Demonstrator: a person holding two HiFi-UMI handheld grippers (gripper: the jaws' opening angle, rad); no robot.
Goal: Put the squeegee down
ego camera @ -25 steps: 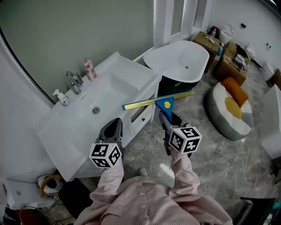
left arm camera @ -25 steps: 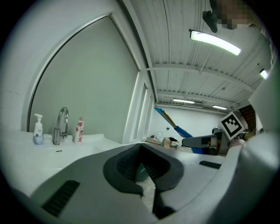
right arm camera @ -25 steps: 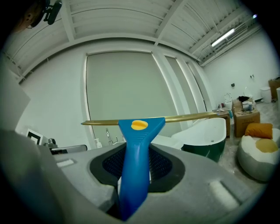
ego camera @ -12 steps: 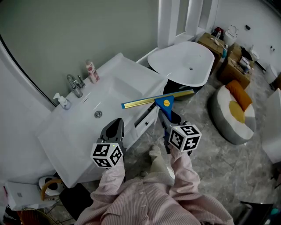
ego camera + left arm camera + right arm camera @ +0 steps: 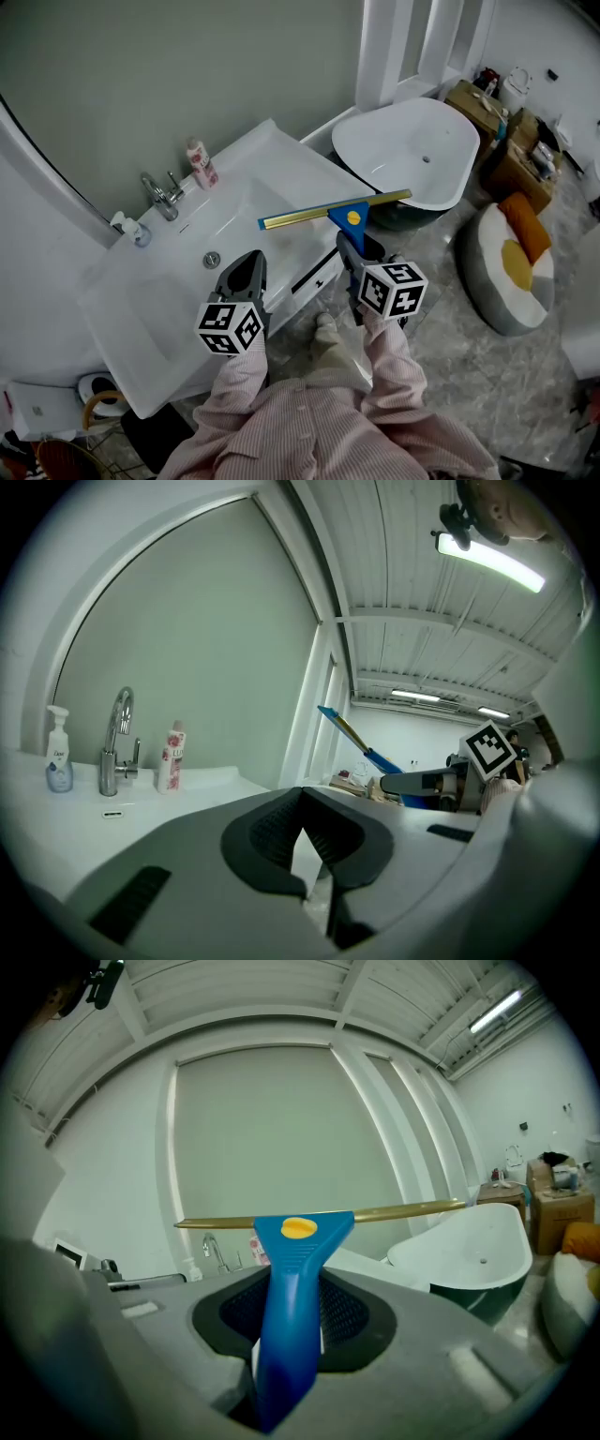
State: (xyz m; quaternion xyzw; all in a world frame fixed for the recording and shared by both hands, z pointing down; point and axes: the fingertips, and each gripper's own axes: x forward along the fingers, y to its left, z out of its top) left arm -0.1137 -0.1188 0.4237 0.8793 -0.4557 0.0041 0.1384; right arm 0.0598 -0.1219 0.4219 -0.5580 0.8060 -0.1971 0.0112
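The squeegee (image 5: pixel 349 220) has a blue handle, a yellow button and a long brass blade held level. My right gripper (image 5: pixel 350 247) is shut on its handle and holds it over the front edge of the white vanity (image 5: pixel 281 159). In the right gripper view the handle of the squeegee (image 5: pixel 298 1241) stands upright between the pads of my right gripper (image 5: pixel 292 1281). My left gripper (image 5: pixel 246 272) hovers over the vanity's front edge, shut with nothing in it. In the left gripper view the pads of my left gripper (image 5: pixel 302 806) meet at their tips, and the squeegee (image 5: pixel 361 744) shows at the right.
On the vanity stand a chrome faucet (image 5: pixel 159 192), a pink bottle (image 5: pixel 200 164) and a soap dispenser (image 5: pixel 131 228) behind the basin drain (image 5: pixel 213 259). A white bathtub (image 5: pixel 412 155) stands at the right. A grey and orange cushion seat (image 5: pixel 511 267) and cardboard boxes (image 5: pixel 506 131) lie beyond.
Both grippers have moved forward toward the vanity together with the person. The squeegee's blade now hangs over the vanity's front corner instead of the floor.
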